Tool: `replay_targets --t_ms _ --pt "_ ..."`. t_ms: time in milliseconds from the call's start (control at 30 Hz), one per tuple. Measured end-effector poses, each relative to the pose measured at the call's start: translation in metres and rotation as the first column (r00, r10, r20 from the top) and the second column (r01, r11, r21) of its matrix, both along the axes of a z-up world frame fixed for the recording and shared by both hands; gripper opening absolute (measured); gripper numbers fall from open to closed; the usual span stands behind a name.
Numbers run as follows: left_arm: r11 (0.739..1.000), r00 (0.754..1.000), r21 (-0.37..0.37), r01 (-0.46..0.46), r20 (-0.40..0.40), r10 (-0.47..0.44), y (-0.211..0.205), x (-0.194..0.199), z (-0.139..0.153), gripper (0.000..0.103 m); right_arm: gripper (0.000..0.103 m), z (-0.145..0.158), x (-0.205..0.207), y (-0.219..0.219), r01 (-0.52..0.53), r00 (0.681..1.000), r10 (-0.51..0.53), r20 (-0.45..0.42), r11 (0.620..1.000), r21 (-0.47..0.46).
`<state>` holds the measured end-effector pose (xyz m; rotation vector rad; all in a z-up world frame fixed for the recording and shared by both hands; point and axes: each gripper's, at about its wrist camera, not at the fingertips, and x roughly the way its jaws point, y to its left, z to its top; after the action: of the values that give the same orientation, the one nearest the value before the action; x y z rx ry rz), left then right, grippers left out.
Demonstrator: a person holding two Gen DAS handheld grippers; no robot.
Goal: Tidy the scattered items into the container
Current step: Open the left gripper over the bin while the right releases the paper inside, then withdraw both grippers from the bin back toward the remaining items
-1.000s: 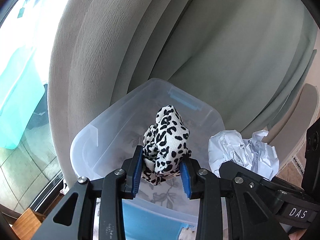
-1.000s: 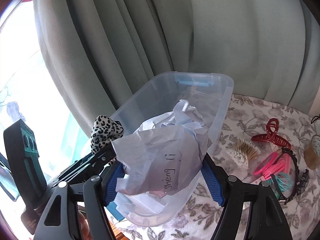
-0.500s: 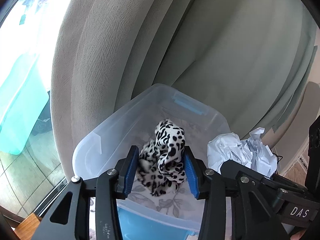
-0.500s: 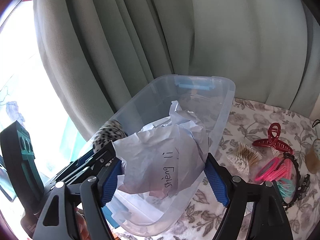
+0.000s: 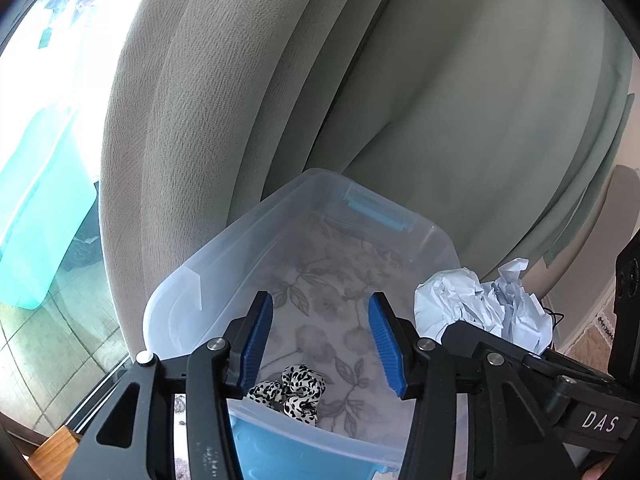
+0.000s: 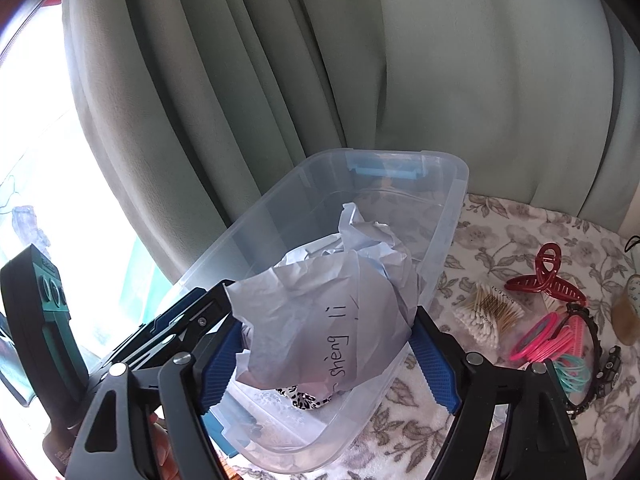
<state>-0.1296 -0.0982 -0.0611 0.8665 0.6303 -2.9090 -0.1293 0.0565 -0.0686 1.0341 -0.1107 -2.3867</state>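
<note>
Partway: leopard-print scrunchie [image 5: 292,390] lay in clear bin [image 5: 240,232]; left gripper [image 5: 320,344] wide, empty. Right gripper [image 6: 326,354] clamped crumpled paper [image 6: 320,320] over bin. Claw clip [image 6: 546,280], cotton swabs [image 6: 486,316], hair ties [image 6: 548,340] remained on tablecloth [image 6: 500,224].

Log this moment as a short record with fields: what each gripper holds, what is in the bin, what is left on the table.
left gripper: open, holding nothing, above the bin
right gripper: shut on crumpled paper, over the bin
bin: clear plastic, blue latches, on the floral cloth
in the bin: leopard-print scrunchie lying on the bottom
left on the cloth: red hair claw, cotton swabs, pink and teal hair ties
</note>
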Motion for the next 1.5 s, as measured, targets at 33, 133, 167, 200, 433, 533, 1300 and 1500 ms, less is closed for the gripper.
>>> replay_targets --t_ms 33,133,167,200,433,533,1300,1500 --pt "1.000 1.000 0.002 0.000 0.000 0.000 0.000 -0.001 0.000 0.053 0.083 0.000 0.000 0.000 -0.001 1.000 0.001 0.001 1.000 -0.001" --pt "1.000 1.000 0.008 -0.002 0.001 0.002 0.001 -0.005 0.000 0.057 0.084 0.002 0.003 0.001 -0.002 1.000 0.002 0.006 1.000 -0.008" --pt "1.000 1.000 0.010 -0.002 0.001 0.002 0.002 -0.007 0.000 0.057 0.084 0.002 0.003 0.001 -0.002 1.000 0.002 0.007 1.000 -0.011" --pt "1.000 1.000 0.012 -0.003 0.001 0.003 0.002 -0.008 0.000 0.058 0.084 0.003 0.003 0.001 -0.003 1.000 0.003 0.008 1.000 -0.013" --pt "1.000 1.000 0.028 -0.007 0.005 0.007 0.007 -0.013 0.000 0.059 0.085 0.004 0.005 -0.001 -0.012 1.000 0.012 0.009 1.000 -0.016" --pt "0.999 1.000 0.034 -0.013 0.006 0.013 0.009 -0.014 0.001 0.062 0.085 0.006 0.007 -0.001 -0.016 1.000 0.016 0.003 1.000 -0.016" --pt "0.996 0.998 0.074 -0.047 0.037 0.045 -0.041 0.080 0.032 0.066 0.093 0.032 0.027 0.015 0.011 0.999 -0.012 -0.047 1.000 -0.022" --pt "0.999 1.000 0.046 -0.001 -0.007 0.001 -0.010 0.089 0.055 0.066 0.093 0.058 0.057 0.041 0.052 0.994 -0.058 -0.097 0.997 -0.060"
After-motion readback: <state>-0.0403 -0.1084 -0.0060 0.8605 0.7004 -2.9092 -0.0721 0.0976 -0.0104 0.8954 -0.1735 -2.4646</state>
